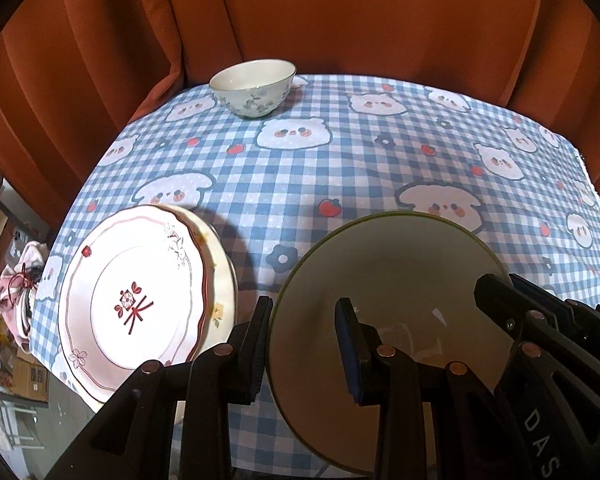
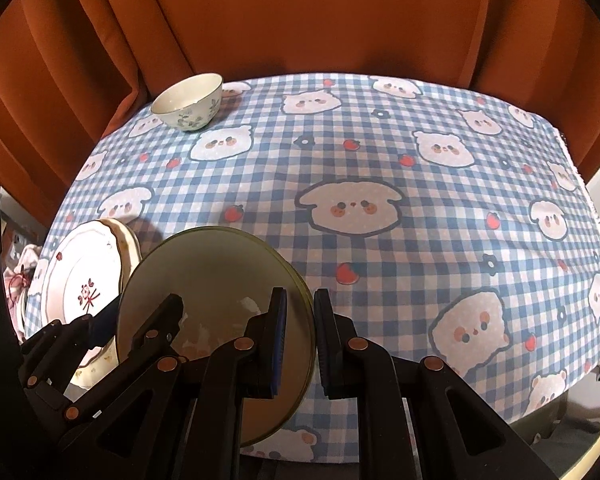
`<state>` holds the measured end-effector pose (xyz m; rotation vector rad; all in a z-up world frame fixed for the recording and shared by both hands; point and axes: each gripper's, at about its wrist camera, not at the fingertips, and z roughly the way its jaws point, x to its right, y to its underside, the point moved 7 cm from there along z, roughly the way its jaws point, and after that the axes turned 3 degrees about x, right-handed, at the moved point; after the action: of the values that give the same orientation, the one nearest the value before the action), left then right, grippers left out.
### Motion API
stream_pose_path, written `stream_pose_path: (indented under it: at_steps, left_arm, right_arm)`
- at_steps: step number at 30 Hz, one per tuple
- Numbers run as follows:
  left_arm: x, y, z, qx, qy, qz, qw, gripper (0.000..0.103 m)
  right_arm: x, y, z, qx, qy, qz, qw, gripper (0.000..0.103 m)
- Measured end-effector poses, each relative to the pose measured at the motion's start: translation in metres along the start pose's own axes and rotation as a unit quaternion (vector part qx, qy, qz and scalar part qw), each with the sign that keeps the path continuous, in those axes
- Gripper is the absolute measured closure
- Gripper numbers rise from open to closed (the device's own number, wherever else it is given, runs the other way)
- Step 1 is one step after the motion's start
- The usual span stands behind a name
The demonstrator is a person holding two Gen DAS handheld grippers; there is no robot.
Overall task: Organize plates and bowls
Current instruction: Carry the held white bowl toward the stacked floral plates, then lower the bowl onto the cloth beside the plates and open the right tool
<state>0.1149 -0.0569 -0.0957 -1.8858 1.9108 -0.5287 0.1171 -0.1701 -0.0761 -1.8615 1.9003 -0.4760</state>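
We grip the large bowl (image 1: 384,280) in both grippers (image 1: 306,344) (image 2: 300,340); plates (image 1: 136,300) stacked at 9 o'clock, small bowl (image 1: 254,86) unsorted at 11.

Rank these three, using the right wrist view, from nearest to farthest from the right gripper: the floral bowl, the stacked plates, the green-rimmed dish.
1. Green-rimmed dish: its right rim sits between the jaws of the right gripper.
2. Stacked plates: left, beyond the dish.
3. Floral bowl: far left corner of the table.
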Motion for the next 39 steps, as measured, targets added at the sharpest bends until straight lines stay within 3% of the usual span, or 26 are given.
stream_pose_path:
  at_steps: [7,16,21,22,25,28,29,31,36,39]
  left_arm:
    - [-0.003,0.003,0.012,-0.016,-0.004,-0.007,0.9998,0.072]
    - [0.003,0.001,0.014,-0.007,-0.004,0.002,1.0,0.072]
    - [0.008,0.002,0.014,-0.012,0.018,0.012,0.9997,0.057]
    - [0.009,0.004,0.015,-0.015,0.028,0.013,0.9994,0.05]
    - [0.008,0.009,0.019,-0.029,0.039,0.017,0.9987,0.045]
    - [0.007,0.01,0.016,-0.029,0.061,0.019,0.9975,0.032]
    - [0.006,0.008,0.012,-0.024,0.066,0.025,0.9972,0.03]
    - [0.004,0.005,0.007,-0.018,0.069,0.031,0.997,0.028]
    - [-0.009,-0.001,-0.002,-0.018,0.095,0.037,0.9946,0.025]
    - [-0.019,-0.009,-0.011,-0.005,0.1,0.043,0.994,0.025]
  right_arm:
    - [-0.002,0.0,0.015,-0.015,-0.007,-0.008,1.0,0.086]
    - [0.003,-0.002,0.021,-0.009,-0.005,-0.005,1.0,0.086]
    - [0.004,0.0,0.021,-0.012,-0.005,0.0,1.0,0.085]
    - [0.005,0.001,0.021,-0.011,-0.003,0.001,1.0,0.085]
    - [0.004,0.007,0.024,-0.021,0.004,0.007,1.0,0.074]
    - [0.002,0.01,0.02,-0.018,0.017,0.009,1.0,0.06]
    - [0.001,0.01,0.017,-0.015,0.017,0.015,1.0,0.048]
    - [0.001,0.01,0.012,-0.008,0.025,0.025,0.999,0.038]
    - [-0.008,0.006,-0.001,0.0,0.041,0.039,0.998,0.035]
    - [-0.018,0.0,-0.012,0.012,0.048,0.043,0.998,0.026]
